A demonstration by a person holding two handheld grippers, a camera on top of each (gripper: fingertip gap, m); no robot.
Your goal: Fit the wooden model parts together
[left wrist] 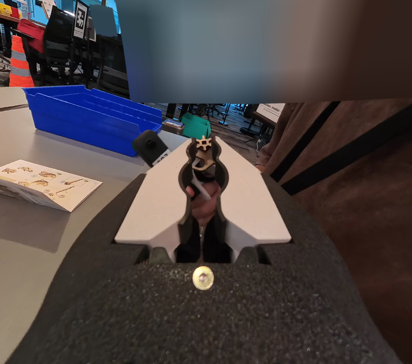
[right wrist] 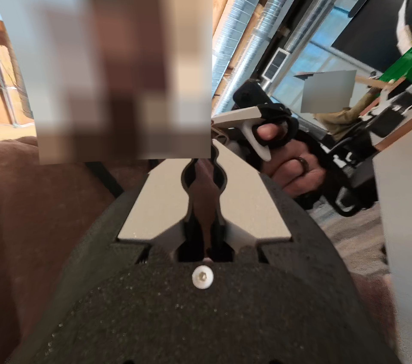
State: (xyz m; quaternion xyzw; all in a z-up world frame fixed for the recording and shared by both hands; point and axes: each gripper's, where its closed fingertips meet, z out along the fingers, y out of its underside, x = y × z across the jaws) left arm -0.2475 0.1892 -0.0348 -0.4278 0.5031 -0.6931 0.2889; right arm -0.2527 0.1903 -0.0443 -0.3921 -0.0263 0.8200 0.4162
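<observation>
In the left wrist view my left gripper is shut on a wooden model part, a small gear-shaped piece at the fingertips. A curved wooden piece sits just below it. Through the gap I see a hand holding the right gripper. In the right wrist view my right gripper has its jaws close together. I see nothing held between them, and a blurred patch partly covers the tips. The left gripper, held by a hand, points at those tips from the right.
A grey table carries a blue bin at the back and a folded instruction leaflet at the left. A black camera body sticks up beside my left finger. The person's brown clothing fills the right side. Left and right tips are no more than a few centimetres apart.
</observation>
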